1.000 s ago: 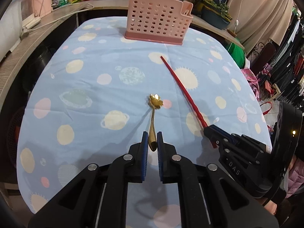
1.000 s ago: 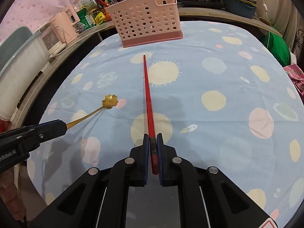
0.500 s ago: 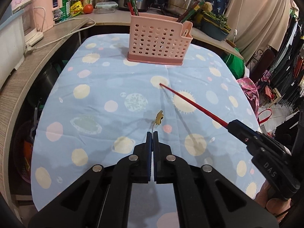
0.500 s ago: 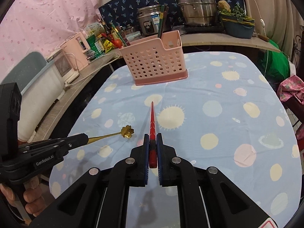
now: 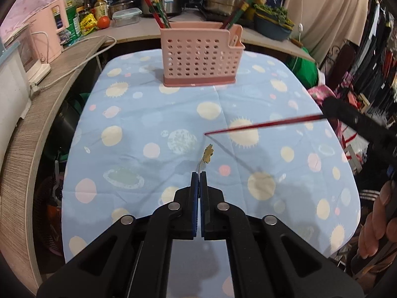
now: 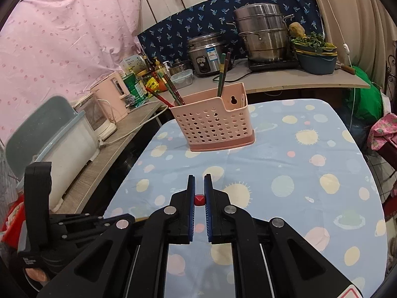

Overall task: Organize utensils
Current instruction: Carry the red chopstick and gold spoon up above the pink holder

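One gold flower spoon (image 5: 207,154) sticks out of the clenched left gripper (image 5: 199,173). One red chopstick (image 6: 199,200) sits between the right gripper (image 6: 199,177) jaws. One pink basket (image 5: 200,55) stands at the upper middle.

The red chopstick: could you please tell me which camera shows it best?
The left wrist view: the red chopstick shows along its length, held above the tablecloth. The right wrist view shows only its red end between the right gripper fingers.

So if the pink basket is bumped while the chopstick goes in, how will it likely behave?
The pink basket looks like thin perforated plastic, so probably light and easy to slide on the tablecloth. Its wide base suggests sliding before tipping.
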A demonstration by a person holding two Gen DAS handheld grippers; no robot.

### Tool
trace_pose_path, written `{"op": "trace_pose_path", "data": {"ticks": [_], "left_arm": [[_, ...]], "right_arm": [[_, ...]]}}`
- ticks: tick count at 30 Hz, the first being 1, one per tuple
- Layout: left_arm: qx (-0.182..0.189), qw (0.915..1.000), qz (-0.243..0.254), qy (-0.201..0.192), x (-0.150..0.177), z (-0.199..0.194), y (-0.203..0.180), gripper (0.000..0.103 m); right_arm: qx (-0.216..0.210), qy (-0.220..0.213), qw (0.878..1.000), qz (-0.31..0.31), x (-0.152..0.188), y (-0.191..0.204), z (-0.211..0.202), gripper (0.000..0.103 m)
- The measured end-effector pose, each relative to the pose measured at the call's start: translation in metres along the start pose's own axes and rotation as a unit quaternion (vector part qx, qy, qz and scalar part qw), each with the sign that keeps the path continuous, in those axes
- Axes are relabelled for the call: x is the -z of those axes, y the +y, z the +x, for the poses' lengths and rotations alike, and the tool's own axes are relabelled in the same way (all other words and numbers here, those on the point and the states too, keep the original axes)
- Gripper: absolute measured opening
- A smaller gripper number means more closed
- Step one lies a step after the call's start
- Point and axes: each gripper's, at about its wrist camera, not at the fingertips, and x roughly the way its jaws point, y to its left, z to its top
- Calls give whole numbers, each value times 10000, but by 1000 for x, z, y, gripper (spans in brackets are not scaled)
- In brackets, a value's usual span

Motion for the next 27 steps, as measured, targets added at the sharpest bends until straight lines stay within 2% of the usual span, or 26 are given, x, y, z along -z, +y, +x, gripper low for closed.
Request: {"op": "trace_pose_path", "data": {"ticks": [3,6,10,17,20,27], "left_arm": [[93,9998,126,104,6,2,-9,1],[155,9998,98,28,1,-2,-12,1],[263,9994,0,-245,-17,-15,-13,1],[213,9980,-38,-592,-39,-31,-11,1],[187,9977,-81,-645,-44,-32,-8,1],[-36,9968,-305,-744,-60,-32,11,1]], "right_arm": [[-86,74,9999,-13,5,5,2,8],[-171,173,9997,-16,14,10,1,8],[-234,276,9993,-16,25,13,-2,8],[-252,272,9993,44,29,10,-8,8],[-240,176,9996,3,22,10,-9,8],[-19,-372,9992,-151,-30,3,-14,8]]}}
